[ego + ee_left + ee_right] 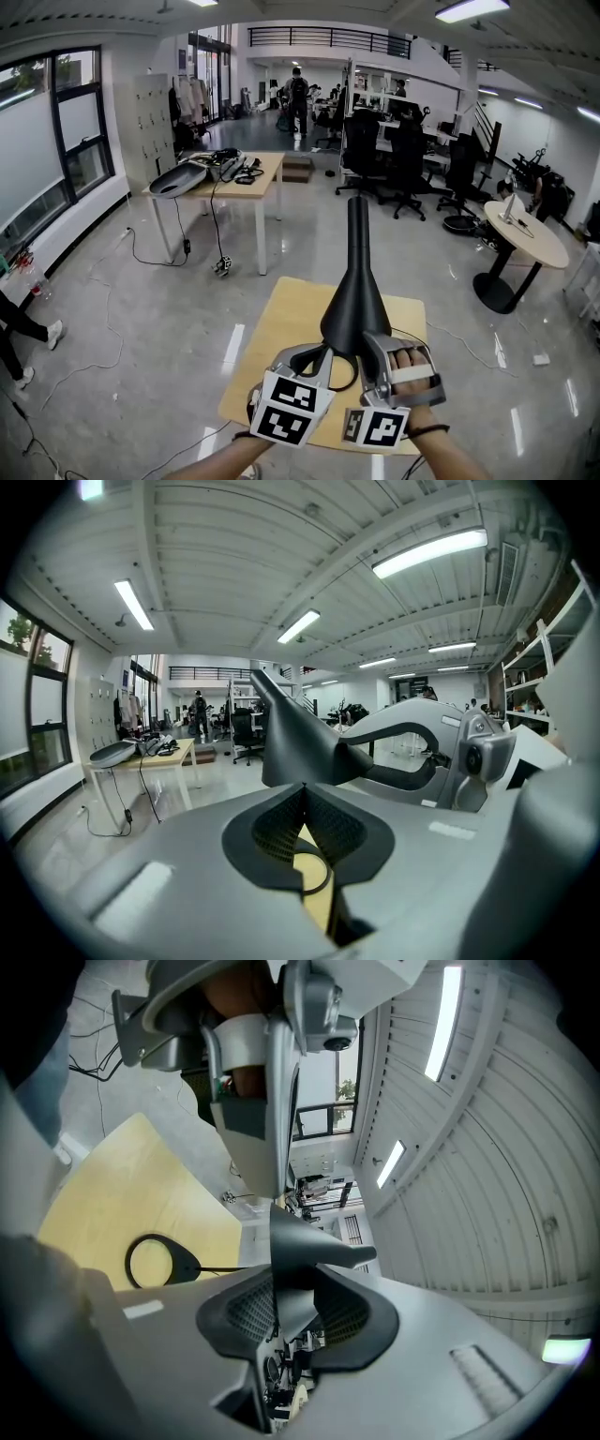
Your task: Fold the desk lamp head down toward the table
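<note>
Above the near edge of the table (281, 319), the left gripper (302, 787) has its jaws together, empty. Beside it, the right gripper (293, 1279) has its jaws apart around the wide rim of the lamp head (354, 300). The lamp head is raised above the table, its neck pointing away. Beyond the table stand office chairs (408, 159).

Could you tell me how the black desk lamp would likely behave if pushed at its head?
The desk lamp probably tips easily: it looks bulky and flared above what seems a thin ring base. Its matte shell looks rigid and likely grippy rather than slippery.
</note>
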`<state>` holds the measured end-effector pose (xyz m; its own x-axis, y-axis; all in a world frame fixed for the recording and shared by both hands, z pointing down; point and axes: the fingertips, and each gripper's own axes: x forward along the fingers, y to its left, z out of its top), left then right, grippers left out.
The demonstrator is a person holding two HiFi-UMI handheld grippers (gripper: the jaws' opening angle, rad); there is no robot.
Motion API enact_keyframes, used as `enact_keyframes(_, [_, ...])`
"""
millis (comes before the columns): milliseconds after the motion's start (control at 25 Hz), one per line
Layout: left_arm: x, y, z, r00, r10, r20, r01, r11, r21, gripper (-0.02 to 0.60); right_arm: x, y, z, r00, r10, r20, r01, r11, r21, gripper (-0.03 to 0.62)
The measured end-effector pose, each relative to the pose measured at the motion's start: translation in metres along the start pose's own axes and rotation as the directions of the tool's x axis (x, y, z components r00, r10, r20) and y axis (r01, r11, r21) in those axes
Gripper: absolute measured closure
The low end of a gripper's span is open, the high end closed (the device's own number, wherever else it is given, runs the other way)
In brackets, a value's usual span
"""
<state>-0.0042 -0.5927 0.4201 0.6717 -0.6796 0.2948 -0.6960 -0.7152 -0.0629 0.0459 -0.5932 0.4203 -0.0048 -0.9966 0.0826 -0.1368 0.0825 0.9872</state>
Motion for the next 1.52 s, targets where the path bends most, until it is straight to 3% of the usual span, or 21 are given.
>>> enact_keyframes(240, [0.029,-0.074,-0.017,1.0,0.024,0.0,-0.024,1.0,-0.002,0.561,-0.03,0.029,-0.068,1.0,0.0,0.025,0.0,1.0,-0.009,0.482])
enact_keyframes(520, [0.066,-0.091,-0.019,0.999,0.043,-0.004,-0.043,0.999,-0.006,0.561,-0.008,0.047,-0.103,0.999,0.012,0.044,-0.011,0.999,-0.038,0.468])
enact_keyframes(760, [0.099,-0.176,0.005,0.998,0.064,-0.012,-0.064,0.998,-0.013,0.561,-0.037,0.035,-0.189,0.998,0.026,0.063,-0.023,0.999,-0.048,0.461])
enact_keyframes(880, [0.094,-0.166,-0.008,0.997,0.071,-0.019,-0.072,0.997,-0.012,0.561,-0.03,0.048,-0.178,0.997,0.031,0.067,-0.028,0.998,-0.048,0.456])
enact_keyframes(1120, [0.092,-0.176,0.004,0.995,0.097,-0.021,-0.098,0.995,-0.014,0.561,-0.031,0.049,-0.191,0.994,0.067,0.081,-0.064,0.997,-0.033,0.445])
enact_keyframes(1320, [0.107,-0.204,0.006,0.993,0.118,-0.021,-0.118,0.993,-0.015,0.561,-0.036,0.057,-0.223,0.991,0.091,0.094,-0.088,0.995,-0.035,0.441])
enact_keyframes(1520, [0.113,-0.227,0.01,0.991,0.132,-0.022,-0.132,0.991,-0.017,0.561,-0.041,0.053,-0.24,0.992,0.062,0.112,-0.056,0.997,-0.06,0.434])
